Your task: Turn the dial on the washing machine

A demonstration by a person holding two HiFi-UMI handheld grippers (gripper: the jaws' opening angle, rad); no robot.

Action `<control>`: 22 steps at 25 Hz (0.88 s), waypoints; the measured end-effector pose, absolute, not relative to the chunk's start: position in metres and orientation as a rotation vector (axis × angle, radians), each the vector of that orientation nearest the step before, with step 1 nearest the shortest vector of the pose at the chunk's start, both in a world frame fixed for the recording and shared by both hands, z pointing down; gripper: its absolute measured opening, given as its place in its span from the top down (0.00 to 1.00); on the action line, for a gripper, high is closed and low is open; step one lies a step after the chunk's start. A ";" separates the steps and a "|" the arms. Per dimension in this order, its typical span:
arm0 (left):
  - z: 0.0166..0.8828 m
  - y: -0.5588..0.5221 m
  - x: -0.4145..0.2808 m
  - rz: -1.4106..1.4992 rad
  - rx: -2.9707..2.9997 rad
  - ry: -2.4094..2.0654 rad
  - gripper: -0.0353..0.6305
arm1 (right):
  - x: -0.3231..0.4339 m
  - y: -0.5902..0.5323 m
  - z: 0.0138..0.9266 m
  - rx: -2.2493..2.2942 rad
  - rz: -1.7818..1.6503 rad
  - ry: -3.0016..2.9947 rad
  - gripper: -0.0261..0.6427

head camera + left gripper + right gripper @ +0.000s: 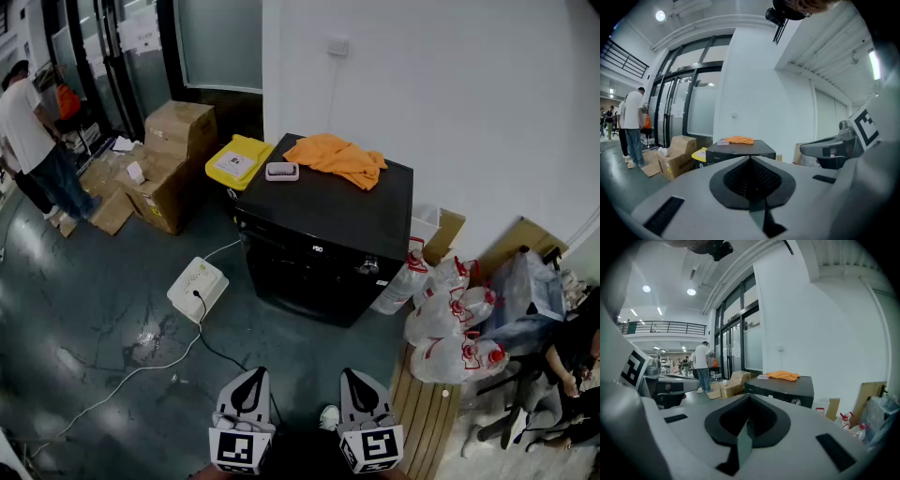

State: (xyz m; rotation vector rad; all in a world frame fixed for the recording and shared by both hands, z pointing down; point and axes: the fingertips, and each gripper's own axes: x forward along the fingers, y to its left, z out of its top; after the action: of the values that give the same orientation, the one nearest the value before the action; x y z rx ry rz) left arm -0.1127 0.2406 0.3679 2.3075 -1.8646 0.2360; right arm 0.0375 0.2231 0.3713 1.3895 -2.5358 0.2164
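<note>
— What's the biggest thing in here?

— Apart from the grey floor (84, 309), the black washer (328, 220). It stands with its back to the white wall (450, 94).

— Anyone else about?

— A person (33, 141) in a white top, far off on the left by the glass doors, beside a pile of boxes (169, 159). The boxes sit left of the washer.

— And on the other side?

— Clear bags (450, 323) with red at their necks, heaped by the washer's right corner.

— Where are the grippers?

— Low down and close to me, side by side, both pointing towards the washer and well apart from it. The left gripper (251, 377) has its jaws pressed together with nothing between them. The right gripper (354, 377) is the same: jaws together, empty.

— What's on the washer's top?

— An orange cloth (337, 157), crumpled, towards the back. Just left of it lies a small white tray (282, 171). A yellow box (239, 161) is right against the back left corner, lower than the top.

— Anything on the floor in front?

— A white unit (197, 289), left of the washer, with a cable (122, 380) trailing off towards me.

— And the dial?

— The dial (368, 267) is on the front panel, just under the top edge, near the right end. Neither gripper touches it.
</note>
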 end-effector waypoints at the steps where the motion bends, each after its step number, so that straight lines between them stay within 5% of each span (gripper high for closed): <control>1: 0.372 0.244 -0.113 0.258 2.294 -1.852 0.93 | 0.037 0.223 0.370 1.391 0.214 -2.536 0.94; 22: 0.368 0.251 -0.139 0.199 2.398 -1.781 0.93 | 0.023 0.224 0.360 1.549 0.188 -2.451 0.94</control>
State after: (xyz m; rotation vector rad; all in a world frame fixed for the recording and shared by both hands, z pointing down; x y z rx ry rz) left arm -0.1392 0.2506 0.3679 2.3983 -1.7812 0.1989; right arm 0.0229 0.2245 0.3604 1.5489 -2.4505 0.1881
